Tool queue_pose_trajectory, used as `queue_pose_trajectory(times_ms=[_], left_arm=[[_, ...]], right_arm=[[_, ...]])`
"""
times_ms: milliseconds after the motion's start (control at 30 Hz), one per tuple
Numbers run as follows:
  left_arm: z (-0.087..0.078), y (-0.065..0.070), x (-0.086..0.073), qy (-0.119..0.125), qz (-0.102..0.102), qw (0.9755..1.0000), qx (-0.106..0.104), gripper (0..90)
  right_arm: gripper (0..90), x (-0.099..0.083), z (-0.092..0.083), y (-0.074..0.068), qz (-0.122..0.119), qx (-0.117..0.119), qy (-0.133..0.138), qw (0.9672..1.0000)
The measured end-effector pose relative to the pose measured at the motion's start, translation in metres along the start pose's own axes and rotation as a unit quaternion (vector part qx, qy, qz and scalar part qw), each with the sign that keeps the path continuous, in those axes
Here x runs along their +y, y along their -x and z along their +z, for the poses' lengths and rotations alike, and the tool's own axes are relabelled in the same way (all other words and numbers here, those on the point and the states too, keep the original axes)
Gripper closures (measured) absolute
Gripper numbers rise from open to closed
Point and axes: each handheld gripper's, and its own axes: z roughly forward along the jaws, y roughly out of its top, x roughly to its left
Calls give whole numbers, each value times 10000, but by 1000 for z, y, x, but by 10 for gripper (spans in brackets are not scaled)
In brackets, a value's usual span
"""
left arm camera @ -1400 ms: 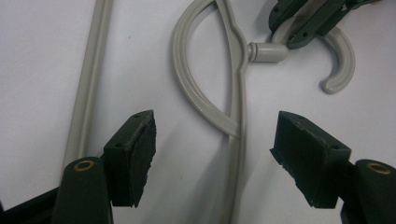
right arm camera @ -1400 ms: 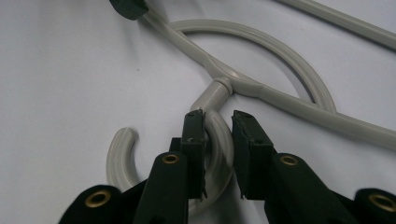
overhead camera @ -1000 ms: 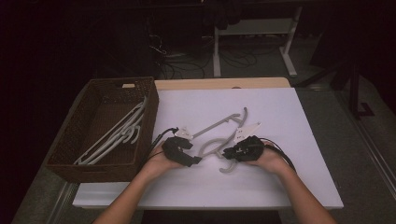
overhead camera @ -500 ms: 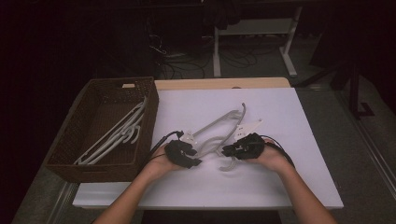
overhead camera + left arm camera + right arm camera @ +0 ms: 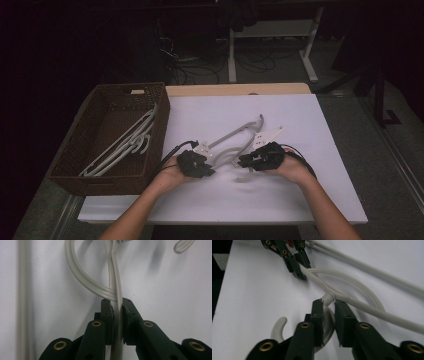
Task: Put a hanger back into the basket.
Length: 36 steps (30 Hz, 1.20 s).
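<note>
Right now, high view: person works at a white table (image 5: 310, 200), a brown wicker basket (image 5: 75, 170) at 9 o'clock holding a few pale hangers (image 5: 122, 145). Grey hanger (image 5: 235, 137) lies mid-table betw. both hands, long axis running roughly 8 to 2 o'clock, hook end pointing toward 6. Left gripper (image 5: 209, 165) sits at the hanger's 8 o'clock end; right gripper (image 5: 245, 161) is at the hook's neck, approx. 4 o'clock of centre. Both hands about equally near, but left hand is the basket-side one. Left gripper view: jaws have just been closing and are now clenched on a thin hanger bar (image 5: 117, 315), bar running straight up toward 12 from the pads, curved loop crossing at 11. Right gripper view: jaws have just been easing apart; the hook (image 5: 327, 322) sits betw. them w/ a visible gap on the right pad, so released or barely touching, not gripping. Left gripper (image 5: 298, 267) seen at 11 o'clock, clamped on the same hanger. Judgement: next move prob. carries hanger toward 9 o'clock into basket, w/ left hand leading, long axis needing to line up w/ basket's length.
</note>
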Motion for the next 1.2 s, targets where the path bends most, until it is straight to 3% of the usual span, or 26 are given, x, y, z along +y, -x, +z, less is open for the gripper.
queue_pose_trajectory(times_ms=[200, 400, 667, 933, 1200], left_arm=[[-9, 0, 9, 140, -146, 9998, -42, 817], [-23, 0, 24, 304, -307, 9991, 3, 818], [-59, 0, 48, 431, -413, 9981, 128, 817], [-102, -4, 66, 521, -417, 9977, 71, 817], [-153, -18, 66, 547, -493, 9972, 157, 816]], right_arm=[[426, 3, -19, -1, 216, -216, 433, 9986], [335, 1, -56, -4, 324, -634, 940, 9930], [246, -13, -94, -8, 600, -902, 1431, 9838], [189, -30, -90, -18, 734, -990, 1187, 9853], [142, -40, -78, -23, 863, -1095, 930, 9859]])
